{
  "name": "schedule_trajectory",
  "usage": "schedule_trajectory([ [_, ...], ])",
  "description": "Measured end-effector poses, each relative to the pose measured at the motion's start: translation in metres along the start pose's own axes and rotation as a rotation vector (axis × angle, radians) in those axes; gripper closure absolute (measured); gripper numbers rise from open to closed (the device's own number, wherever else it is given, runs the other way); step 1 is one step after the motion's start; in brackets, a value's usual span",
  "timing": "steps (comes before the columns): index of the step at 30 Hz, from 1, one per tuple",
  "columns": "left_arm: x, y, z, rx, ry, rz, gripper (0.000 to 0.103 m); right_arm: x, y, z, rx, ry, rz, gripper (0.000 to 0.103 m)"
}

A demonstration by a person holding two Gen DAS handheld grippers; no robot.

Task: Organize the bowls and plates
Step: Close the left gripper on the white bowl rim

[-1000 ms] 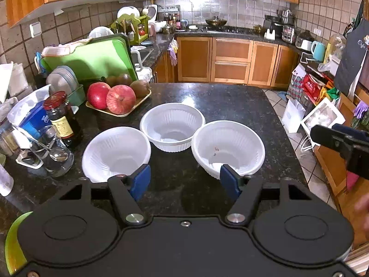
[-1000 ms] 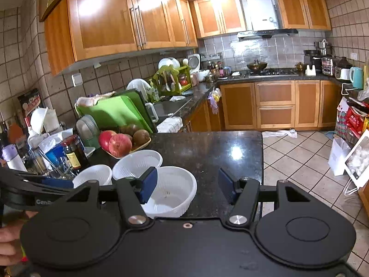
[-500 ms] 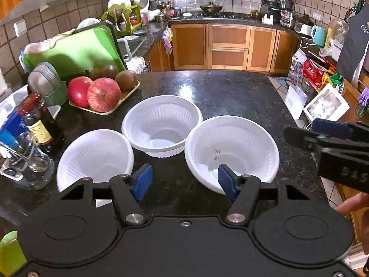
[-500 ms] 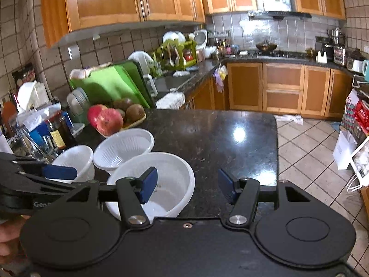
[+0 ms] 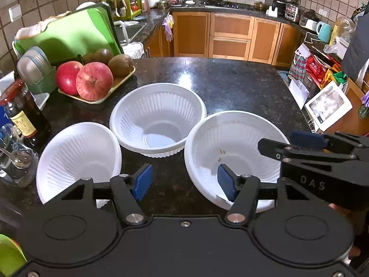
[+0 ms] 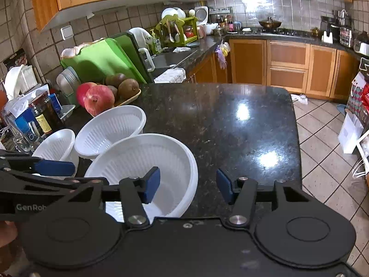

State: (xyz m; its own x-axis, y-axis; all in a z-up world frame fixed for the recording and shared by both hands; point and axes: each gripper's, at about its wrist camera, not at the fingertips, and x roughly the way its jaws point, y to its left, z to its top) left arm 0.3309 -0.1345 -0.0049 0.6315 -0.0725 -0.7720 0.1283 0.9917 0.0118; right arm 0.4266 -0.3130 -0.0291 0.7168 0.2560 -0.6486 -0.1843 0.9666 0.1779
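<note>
Three white bowls (image 5: 159,117) were seen clustered on the dark worktop (image 5: 242,87). The left gripper (image 5: 184,181) and right gripper (image 6: 188,185) were both held apart above the nearest bowl (image 6: 161,161).

White ribbed bowls (image 5: 159,117) on speckled black counter (image 5: 230,85); red apples (image 5: 93,83)

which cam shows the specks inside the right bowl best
The left wrist view. It looks down into the right bowl, so the few small brown specks on its inner wall are plain. In the right wrist view the same bowl is partly behind the right gripper, and no specks can be made out.
</note>
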Motion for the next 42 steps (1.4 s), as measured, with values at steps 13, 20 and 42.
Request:
schedule_trajectory([
  [13,0.009,-0.002,0.004,0.008,0.015,0.001,0.043,0.011,-0.006,0.002,0.054,0.037,0.025,0.051],
  [20,0.009,-0.002,0.004,0.007,0.017,0.002,0.043,0.013,-0.009,-0.001,0.078,0.011,0.024,0.043],
  [42,0.015,-0.006,0.004,0.024,0.014,0.008,0.044,0.024,-0.017,0.006,0.083,0.033,0.039,0.023],
])
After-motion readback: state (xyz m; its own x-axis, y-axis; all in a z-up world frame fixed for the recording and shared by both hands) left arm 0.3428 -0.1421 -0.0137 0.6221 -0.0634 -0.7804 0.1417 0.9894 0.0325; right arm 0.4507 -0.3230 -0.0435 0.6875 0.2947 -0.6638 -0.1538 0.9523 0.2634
